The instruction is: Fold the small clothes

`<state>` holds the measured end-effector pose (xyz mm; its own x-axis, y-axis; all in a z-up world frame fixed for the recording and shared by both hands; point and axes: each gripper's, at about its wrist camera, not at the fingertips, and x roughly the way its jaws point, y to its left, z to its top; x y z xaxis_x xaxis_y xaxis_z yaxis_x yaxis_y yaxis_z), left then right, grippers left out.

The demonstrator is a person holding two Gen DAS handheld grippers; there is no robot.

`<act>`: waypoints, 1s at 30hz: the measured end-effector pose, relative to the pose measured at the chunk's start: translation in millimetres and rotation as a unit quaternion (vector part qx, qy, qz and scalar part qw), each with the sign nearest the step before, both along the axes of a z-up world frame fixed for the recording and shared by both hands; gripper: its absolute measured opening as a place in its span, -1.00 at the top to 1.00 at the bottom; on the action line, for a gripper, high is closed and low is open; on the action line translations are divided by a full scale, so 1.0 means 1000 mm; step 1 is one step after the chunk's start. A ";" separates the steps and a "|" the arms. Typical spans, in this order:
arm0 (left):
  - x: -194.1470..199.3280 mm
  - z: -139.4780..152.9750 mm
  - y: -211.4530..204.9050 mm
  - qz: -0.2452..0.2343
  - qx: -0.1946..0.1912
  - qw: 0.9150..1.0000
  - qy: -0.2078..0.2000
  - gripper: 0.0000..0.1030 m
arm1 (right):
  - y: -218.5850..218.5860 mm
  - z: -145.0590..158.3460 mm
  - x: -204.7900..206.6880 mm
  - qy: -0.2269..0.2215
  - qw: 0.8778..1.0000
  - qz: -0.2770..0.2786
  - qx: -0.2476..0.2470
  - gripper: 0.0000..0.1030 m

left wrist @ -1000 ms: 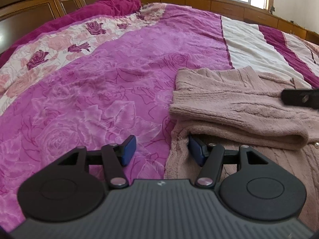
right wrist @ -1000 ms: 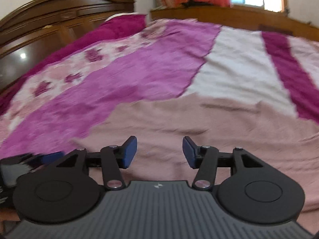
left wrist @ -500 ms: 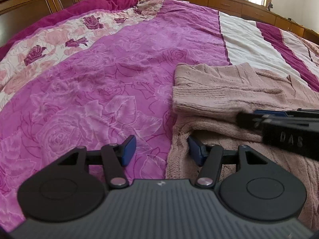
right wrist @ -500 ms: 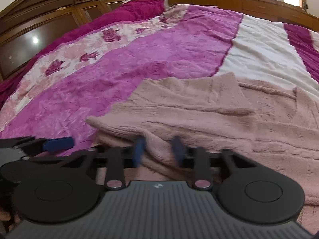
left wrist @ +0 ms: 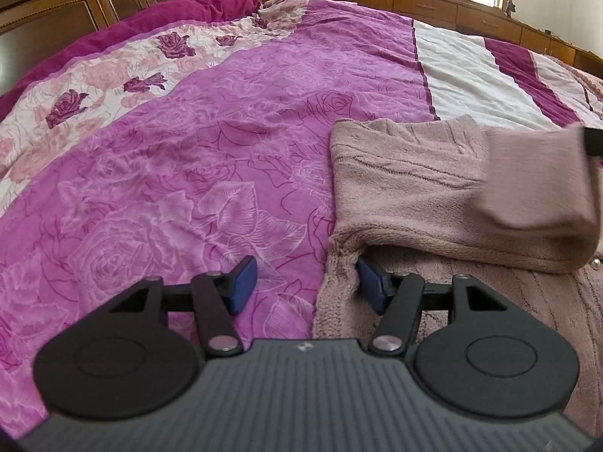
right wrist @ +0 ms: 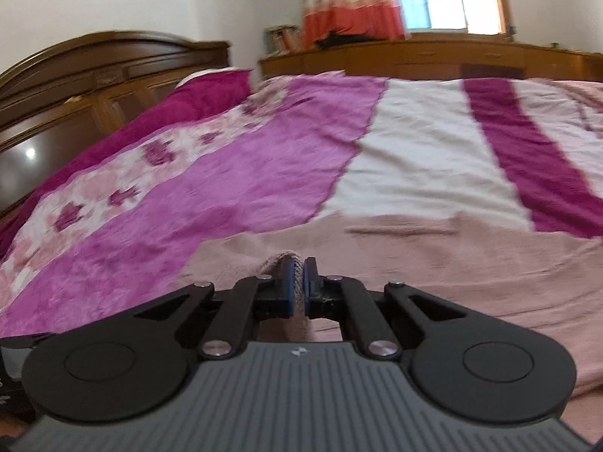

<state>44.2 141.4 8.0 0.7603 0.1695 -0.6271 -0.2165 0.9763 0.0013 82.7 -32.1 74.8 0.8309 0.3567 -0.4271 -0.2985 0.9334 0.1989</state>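
A dusty-pink knitted sweater (left wrist: pixel 407 173) lies on the bed, with one sleeve folded across its body. My left gripper (left wrist: pixel 307 282) is open and low over the sweater's left edge, its right fingertip (left wrist: pixel 371 282) at the fold. My right gripper (right wrist: pixel 299 277) is shut on a pinch of the sweater's sleeve (right wrist: pixel 282 260) and holds it raised. In the left wrist view the lifted sleeve end (left wrist: pixel 539 177) hangs blurred at the right, with the right gripper's black tip (left wrist: pixel 593 143) at the frame edge.
The bed carries a magenta rose-print quilt (left wrist: pixel 188 173) with white and dark-red stripes (left wrist: pixel 475 71). A dark wooden headboard (right wrist: pixel 94 75) stands at the left. A low wooden cabinet (right wrist: pixel 433 56) and a curtained window run along the far side.
My right gripper has closed on the sleeve and lifted it up and to the right. My left gripper has stayed open at the sweater's left edge.
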 end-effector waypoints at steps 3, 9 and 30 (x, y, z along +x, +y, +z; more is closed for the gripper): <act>0.000 0.001 -0.001 -0.001 0.005 1.000 0.002 -0.19 | -0.030 0.001 -0.004 0.000 0.999 -0.032 0.005 0.92; -0.001 0.007 -0.004 -0.004 0.015 1.000 0.003 -0.17 | -0.078 -0.014 -0.013 0.017 0.995 -0.097 0.018 0.92; -0.018 0.035 -0.021 -0.017 0.023 1.000 -0.007 -0.17 | -0.061 -0.021 -0.043 0.014 0.998 -0.054 -0.004 -0.14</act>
<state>26.7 120.3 42.7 0.7743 0.1724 -0.6088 -0.1836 0.9820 0.0446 39.9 -92.7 54.2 0.8524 0.2620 -0.4526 -0.1907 0.9616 0.1975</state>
